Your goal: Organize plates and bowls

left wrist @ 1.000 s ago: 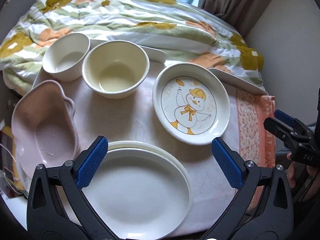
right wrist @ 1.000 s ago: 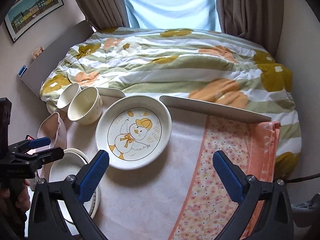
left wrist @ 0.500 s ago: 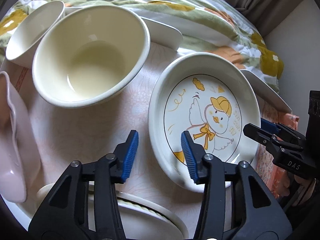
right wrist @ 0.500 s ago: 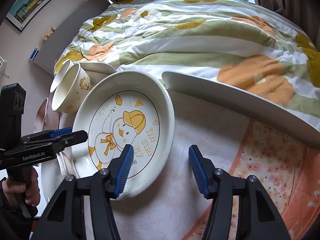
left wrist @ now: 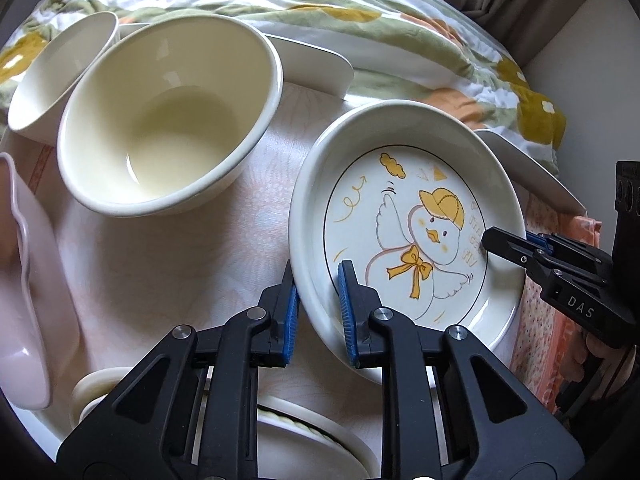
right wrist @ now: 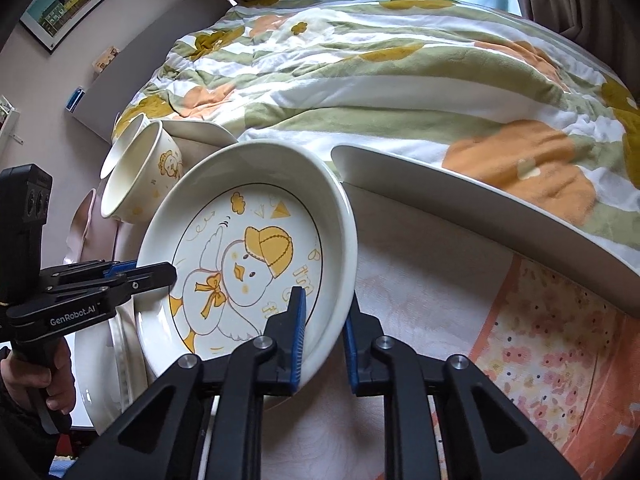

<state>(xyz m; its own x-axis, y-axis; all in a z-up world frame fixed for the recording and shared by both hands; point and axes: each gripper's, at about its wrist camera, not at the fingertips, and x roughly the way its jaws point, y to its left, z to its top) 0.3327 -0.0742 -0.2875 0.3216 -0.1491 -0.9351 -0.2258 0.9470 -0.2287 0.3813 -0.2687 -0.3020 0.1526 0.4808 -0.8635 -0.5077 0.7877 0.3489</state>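
Gripping the duck plate by opposite rims, left tool and right tool pinch it on the worktop (near the bowl). Next, lift evenly.

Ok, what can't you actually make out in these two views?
- White plate, left wrist view: mostly behind the left gripper; how many are stacked is unclear.
- Small bowl, right wrist view: mostly behind the cream bowl.
- Lettering on the duck plate, right wrist view: partly covered by the right gripper.
- Pink dish, left wrist view: cut off by the edge.
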